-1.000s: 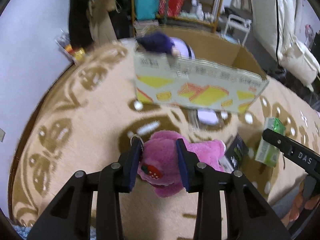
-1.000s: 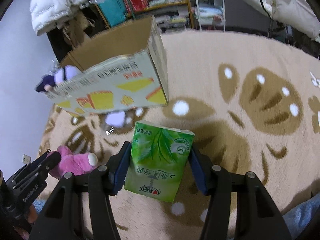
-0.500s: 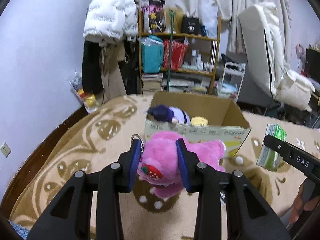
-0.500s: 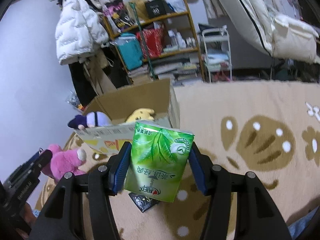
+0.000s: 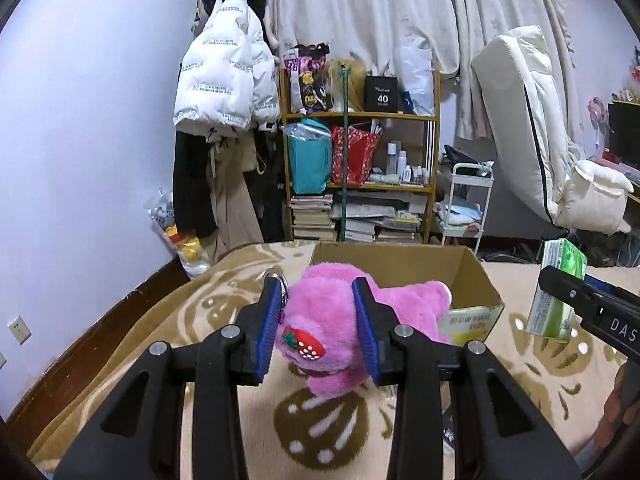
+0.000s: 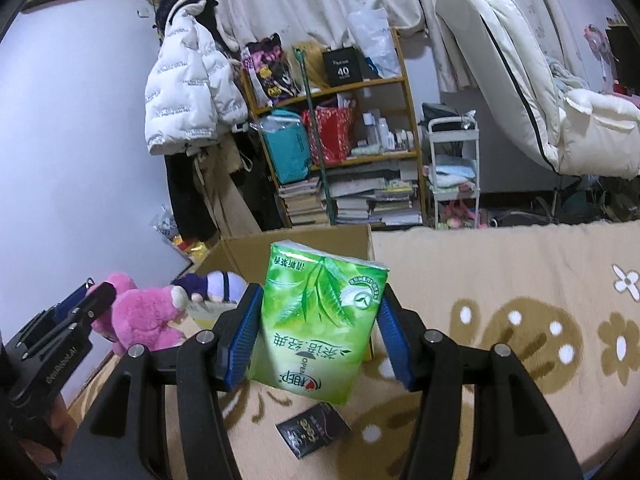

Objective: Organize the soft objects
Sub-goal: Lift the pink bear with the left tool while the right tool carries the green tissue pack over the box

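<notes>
The left gripper (image 5: 318, 320) is clamped on a pink plush toy (image 5: 344, 324), held up off the rug (image 5: 168, 340) just in front of the open cardboard box (image 5: 476, 276). The right gripper (image 6: 316, 340) is closed around a green tissue pack (image 6: 316, 320), also in the air, near the box's right side. Inside the box a purple plush (image 6: 212, 284) already leans at the near wall.

The main risk seems to be the drop itself. The pink toy is pinched across its middle, with one limb sticking out to the right (soft and floppy, by the look of it), so it could catch on the box rim and tumble outside if released too early. The two grippers are close together, so bringing both over the opening at once may make them collide. A small dark packet (image 6: 314, 428) lies on the rug below the tissue pack, well clear of either grip.
</notes>
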### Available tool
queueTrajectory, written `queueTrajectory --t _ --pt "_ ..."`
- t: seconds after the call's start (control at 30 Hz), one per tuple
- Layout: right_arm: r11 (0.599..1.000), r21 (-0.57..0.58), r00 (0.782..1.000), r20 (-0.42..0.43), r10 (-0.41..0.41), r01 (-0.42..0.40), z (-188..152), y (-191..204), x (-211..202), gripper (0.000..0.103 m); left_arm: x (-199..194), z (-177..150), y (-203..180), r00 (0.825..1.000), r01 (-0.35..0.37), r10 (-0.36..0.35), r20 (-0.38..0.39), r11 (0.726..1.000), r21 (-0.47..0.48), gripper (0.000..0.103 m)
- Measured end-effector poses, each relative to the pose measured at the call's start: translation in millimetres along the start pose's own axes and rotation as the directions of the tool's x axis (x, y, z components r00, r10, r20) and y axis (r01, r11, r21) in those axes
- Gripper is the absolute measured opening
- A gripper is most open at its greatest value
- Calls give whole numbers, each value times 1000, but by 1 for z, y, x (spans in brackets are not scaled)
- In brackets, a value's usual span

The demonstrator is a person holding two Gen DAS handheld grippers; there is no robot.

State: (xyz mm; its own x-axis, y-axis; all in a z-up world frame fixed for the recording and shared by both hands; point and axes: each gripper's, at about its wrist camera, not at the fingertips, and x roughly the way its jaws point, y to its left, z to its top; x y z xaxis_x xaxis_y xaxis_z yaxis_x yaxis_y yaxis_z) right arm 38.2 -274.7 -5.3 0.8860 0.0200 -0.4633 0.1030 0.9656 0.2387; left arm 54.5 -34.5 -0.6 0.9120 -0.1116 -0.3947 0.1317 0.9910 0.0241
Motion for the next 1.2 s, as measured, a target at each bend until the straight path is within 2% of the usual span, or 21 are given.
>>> queueTrajectory --t 0.57,0.73,0.93,1.2 --pt "997 -77 999 44 10 -7 33 17 23 60 37 40 -6 997 -30 29 70 999 23 35" --pt "996 -82 999 41 22 -19 44 17 37 60 52 55 -13 996 -15 11 94 999 39 35" --pt "994 -105 999 26 22 -19 52 15 55 60 70 66 -18 997 10 -11 78 1000 10 35" --pt "989 -150 1000 10 3 -1 57 15 78 60 89 64 -26 998 9 -11 60 999 31 35"
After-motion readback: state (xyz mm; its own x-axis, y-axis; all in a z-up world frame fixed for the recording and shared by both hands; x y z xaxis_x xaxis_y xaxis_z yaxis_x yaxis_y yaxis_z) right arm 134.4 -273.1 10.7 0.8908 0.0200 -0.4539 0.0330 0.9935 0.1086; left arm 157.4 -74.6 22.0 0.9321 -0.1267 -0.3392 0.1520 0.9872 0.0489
